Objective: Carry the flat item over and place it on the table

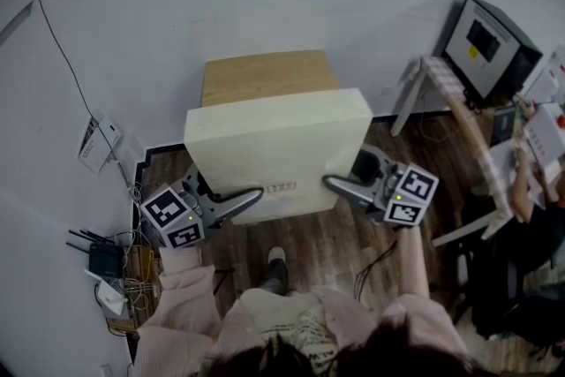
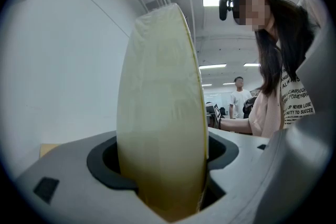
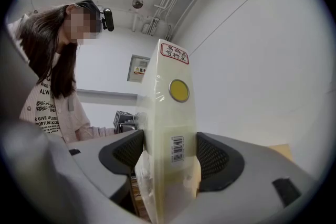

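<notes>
Head view: left gripper and right gripper clamp a glossy cream slab.

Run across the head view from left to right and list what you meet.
Black router → left gripper, shut on the near edge of the flat cream box → flat cream box → right gripper, shut on that same edge → monitor.
</notes>
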{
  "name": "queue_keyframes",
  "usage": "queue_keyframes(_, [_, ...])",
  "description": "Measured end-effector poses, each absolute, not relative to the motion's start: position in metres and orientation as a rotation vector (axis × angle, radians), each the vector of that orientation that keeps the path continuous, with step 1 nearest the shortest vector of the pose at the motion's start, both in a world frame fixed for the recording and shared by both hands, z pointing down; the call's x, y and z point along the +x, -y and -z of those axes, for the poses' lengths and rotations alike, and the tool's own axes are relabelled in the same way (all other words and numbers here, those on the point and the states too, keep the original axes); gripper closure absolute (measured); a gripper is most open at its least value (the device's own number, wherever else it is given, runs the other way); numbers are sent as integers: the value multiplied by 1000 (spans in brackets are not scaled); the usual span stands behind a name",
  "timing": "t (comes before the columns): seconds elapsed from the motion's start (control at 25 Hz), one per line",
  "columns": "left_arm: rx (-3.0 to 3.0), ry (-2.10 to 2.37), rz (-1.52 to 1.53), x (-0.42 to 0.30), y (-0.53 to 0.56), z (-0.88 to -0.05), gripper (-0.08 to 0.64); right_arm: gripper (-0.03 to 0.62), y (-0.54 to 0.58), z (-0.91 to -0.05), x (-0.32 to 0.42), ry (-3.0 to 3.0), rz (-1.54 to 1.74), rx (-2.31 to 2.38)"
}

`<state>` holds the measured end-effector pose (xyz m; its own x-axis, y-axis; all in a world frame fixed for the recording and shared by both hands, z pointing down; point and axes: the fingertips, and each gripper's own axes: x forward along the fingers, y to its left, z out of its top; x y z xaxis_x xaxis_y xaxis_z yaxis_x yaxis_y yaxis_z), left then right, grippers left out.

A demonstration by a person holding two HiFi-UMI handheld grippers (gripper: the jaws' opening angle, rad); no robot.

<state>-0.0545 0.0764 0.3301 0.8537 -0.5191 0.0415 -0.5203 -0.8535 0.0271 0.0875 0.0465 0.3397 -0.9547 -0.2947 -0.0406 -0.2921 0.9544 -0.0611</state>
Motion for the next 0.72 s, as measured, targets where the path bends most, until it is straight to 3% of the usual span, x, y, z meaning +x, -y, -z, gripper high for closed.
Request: queue_keyframes(0.72, [2968, 799, -40, -68, 50, -337, 187, 284, 78, -344, 73, -3060, 114, -480])
